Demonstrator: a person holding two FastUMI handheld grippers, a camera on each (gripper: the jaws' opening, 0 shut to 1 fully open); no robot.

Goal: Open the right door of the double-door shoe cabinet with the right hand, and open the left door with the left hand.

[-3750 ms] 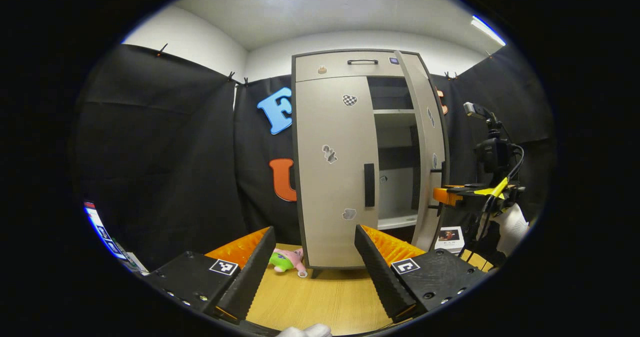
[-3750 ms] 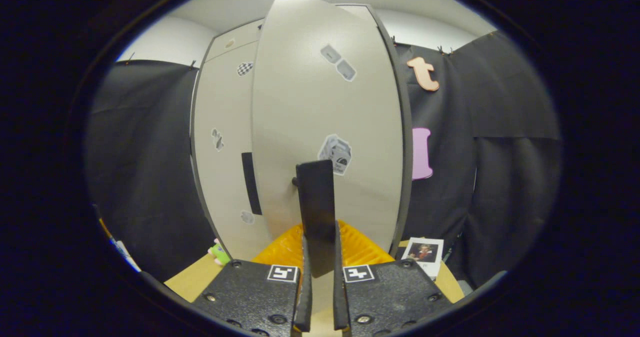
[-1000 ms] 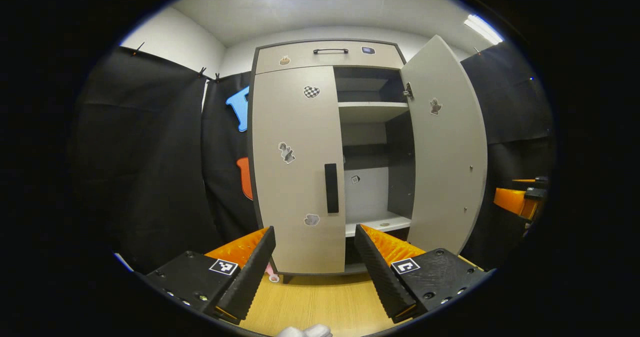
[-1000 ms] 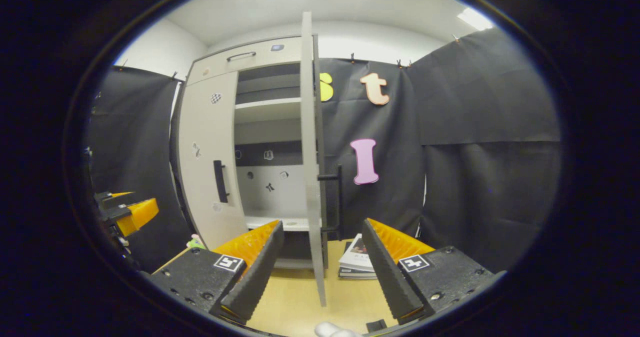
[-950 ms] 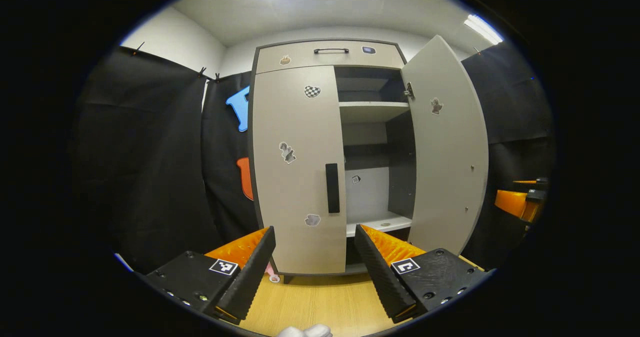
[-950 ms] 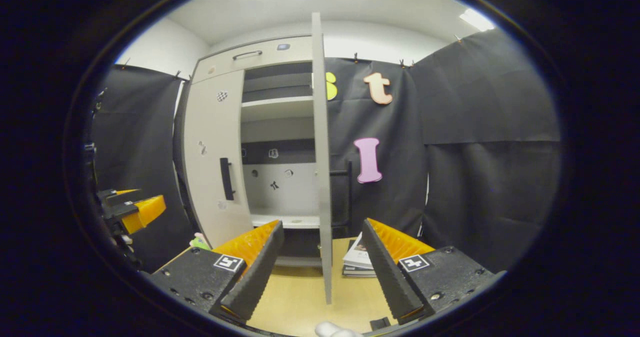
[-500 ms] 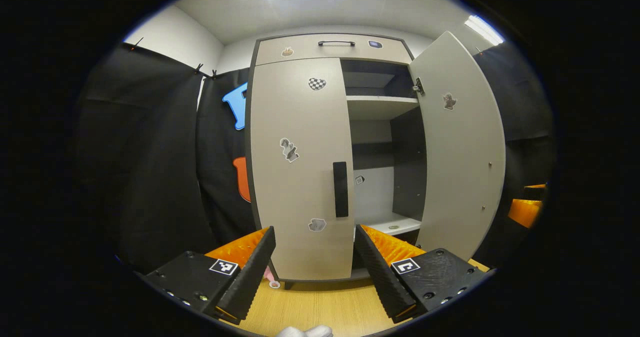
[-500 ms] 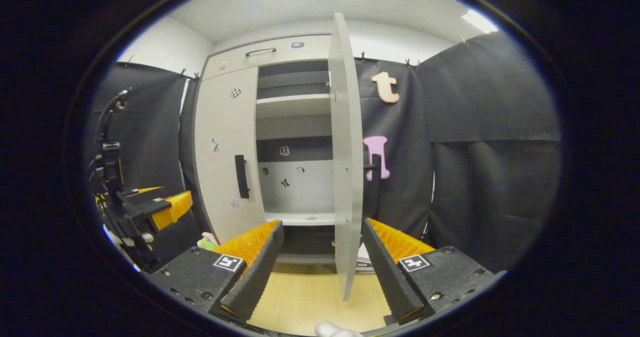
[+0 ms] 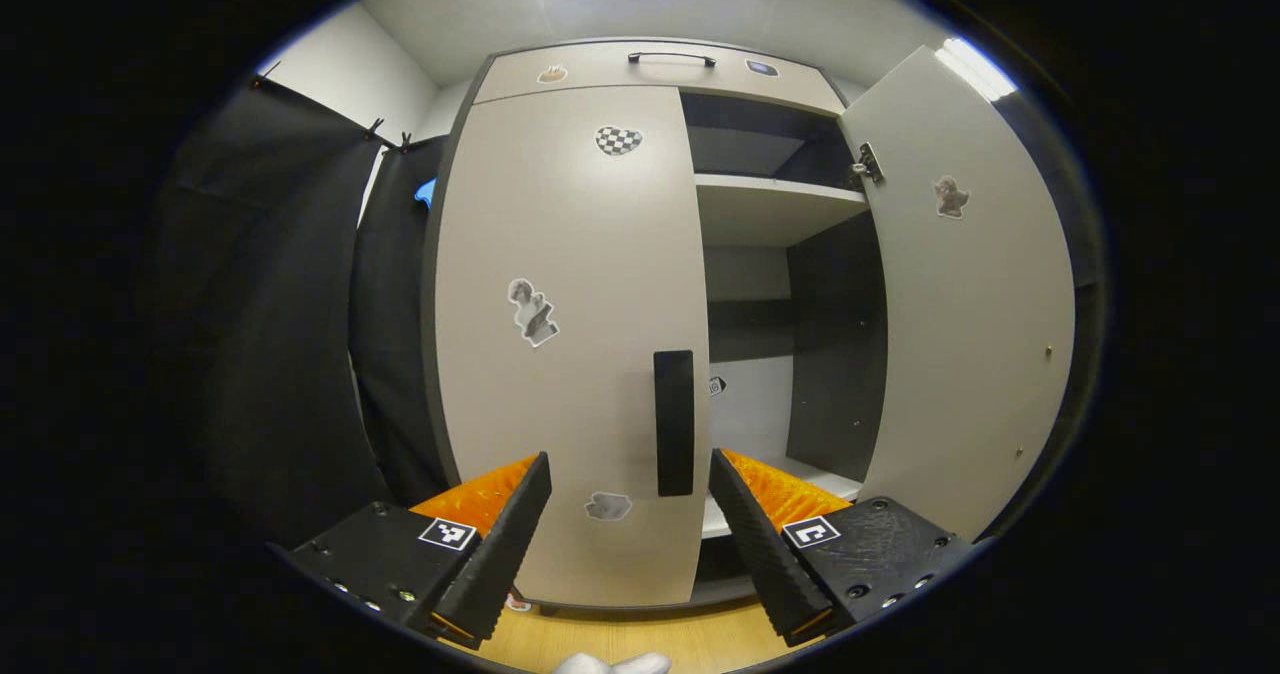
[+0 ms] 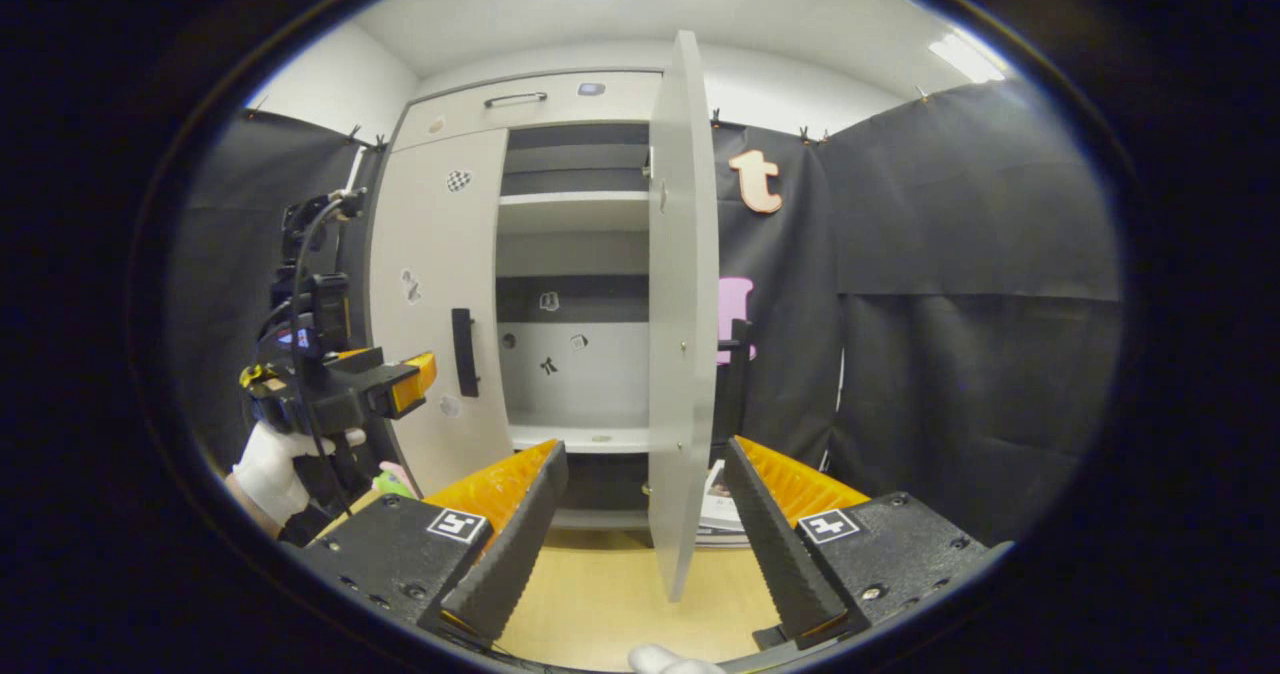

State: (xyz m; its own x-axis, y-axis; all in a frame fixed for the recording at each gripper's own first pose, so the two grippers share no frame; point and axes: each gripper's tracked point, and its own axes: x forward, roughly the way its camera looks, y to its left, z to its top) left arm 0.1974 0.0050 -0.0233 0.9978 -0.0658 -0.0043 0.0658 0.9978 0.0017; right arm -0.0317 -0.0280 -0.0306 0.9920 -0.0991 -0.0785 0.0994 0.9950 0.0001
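Left tool (image 9: pixel 630 529) jaws wide apart, holding nothing, aimed at the closed left door (image 9: pixel 575 334) and its handle (image 9: pixel 673 422). Right tool (image 10: pixel 645 519) also spread, empty (right door (image 10: pixel 682 304) swung open, edge-on). Right gripper view adds books (image 10: pixel 722 506) on the desk (image 10: pixel 600 604).

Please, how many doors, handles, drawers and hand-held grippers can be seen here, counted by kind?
Doors: 2, left door shut, right door open
Handles: 3, left handle, right handle, drawer handle
Drawers: 1, drawer
Hand-held grippers: 2, left, right
Total: 8
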